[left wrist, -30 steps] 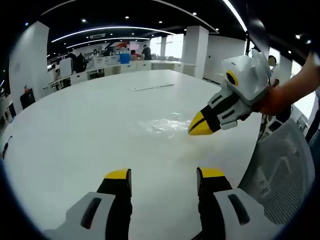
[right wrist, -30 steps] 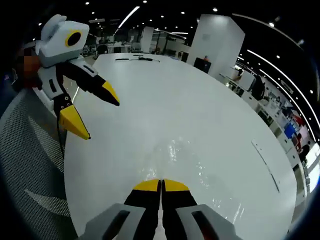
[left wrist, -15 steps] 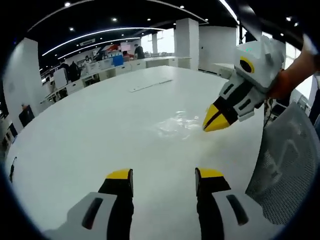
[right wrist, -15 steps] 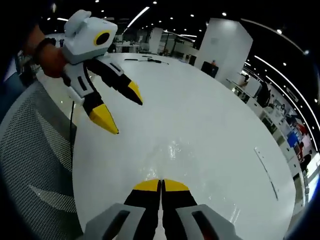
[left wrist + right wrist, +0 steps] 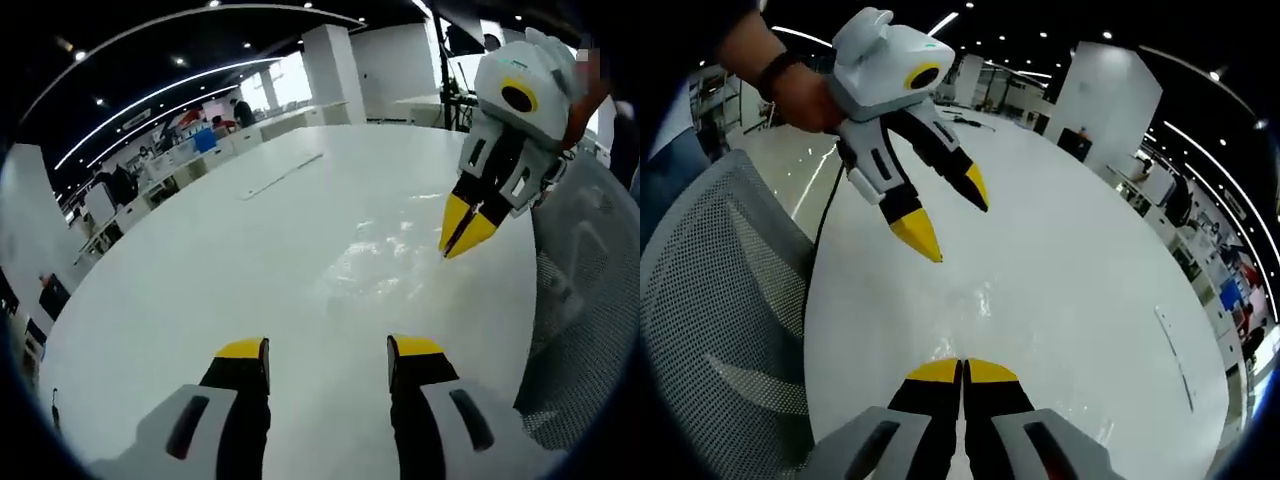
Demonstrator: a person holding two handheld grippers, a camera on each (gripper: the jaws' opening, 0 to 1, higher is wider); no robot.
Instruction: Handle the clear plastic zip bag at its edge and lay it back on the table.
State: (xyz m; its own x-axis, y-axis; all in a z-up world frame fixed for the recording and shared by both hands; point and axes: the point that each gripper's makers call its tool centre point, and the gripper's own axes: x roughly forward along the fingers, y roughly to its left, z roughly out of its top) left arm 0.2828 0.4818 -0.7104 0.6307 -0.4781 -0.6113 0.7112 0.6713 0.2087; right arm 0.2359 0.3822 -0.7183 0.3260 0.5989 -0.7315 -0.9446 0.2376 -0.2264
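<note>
White table [image 5: 180, 260] bears the clear bag [image 5: 385, 250]; right gripper [image 5: 962, 372] pinches its edge, jaws together; left gripper [image 5: 327, 352] spread, empty.

Open office | white table [image 5: 180, 260] across centre | grey mesh chair [image 5: 710, 300] lower left of right gripper view | white pillar [image 5: 330, 55] top centre | ceiling light strips [image 5: 1215, 150] upper right

Wide white surface [image 5: 200, 250] open ahead and to the sides. Mesh chair back [image 5: 720, 300] crowding the near edge. Thin strip [image 5: 280, 176] lying far off; left tool [image 5: 952, 220] hanging over the middle.
</note>
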